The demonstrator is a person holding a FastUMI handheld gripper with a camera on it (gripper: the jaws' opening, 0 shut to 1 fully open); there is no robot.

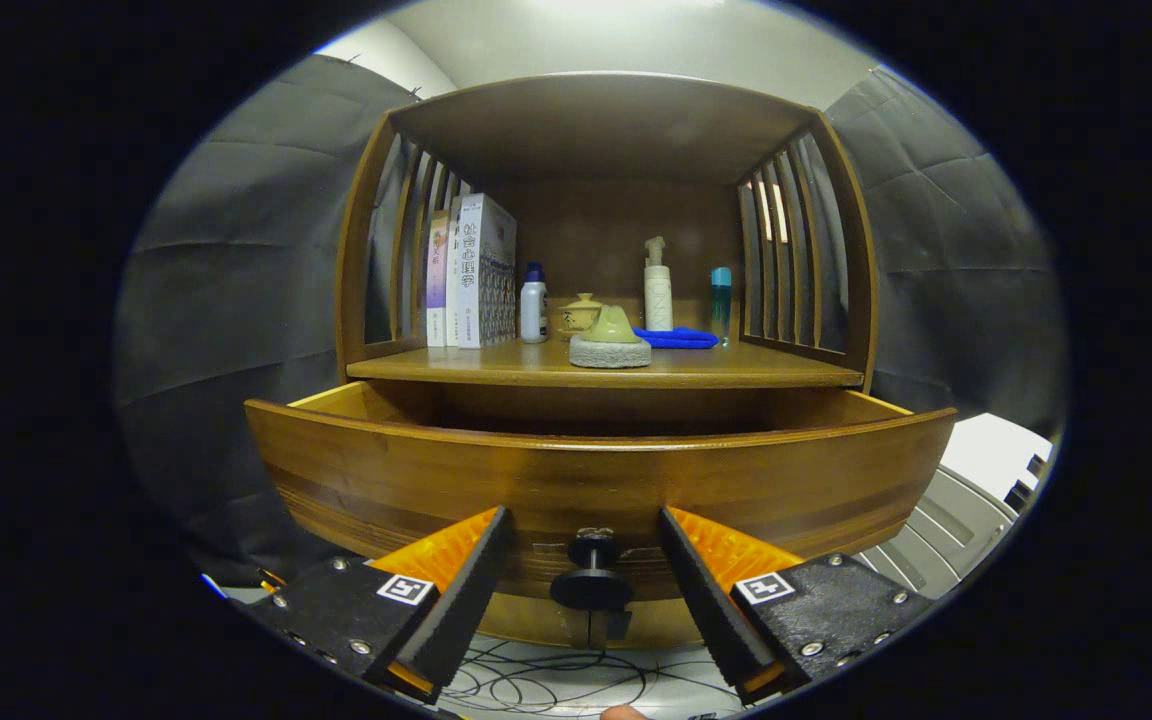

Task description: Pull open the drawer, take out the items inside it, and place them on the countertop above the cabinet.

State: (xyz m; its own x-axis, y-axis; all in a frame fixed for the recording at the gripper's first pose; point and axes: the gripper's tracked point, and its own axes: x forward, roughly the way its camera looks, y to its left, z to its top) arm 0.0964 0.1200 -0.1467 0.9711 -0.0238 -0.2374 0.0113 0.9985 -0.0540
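Note:
The wooden drawer [596,480] of the cabinet stands pulled out toward me, its front panel just ahead of my fingers. Its dark round knob [591,585] sits between my two fingers, touching neither. My gripper [584,515] is open, with its tips close to the drawer front on either side of the knob. The inside of the drawer is hidden behind the front panel. Above it lies the countertop [736,368], a wooden shelf under a roofed frame with slatted sides.
On the countertop stand books [471,275] at the left, a white bottle [533,305], a small lidded pot [581,315], a green-topped grey round object [610,340], a pump bottle [657,288], a blue cloth [676,338] and a teal bottle [721,300]. Cables [556,685] lie on the floor below.

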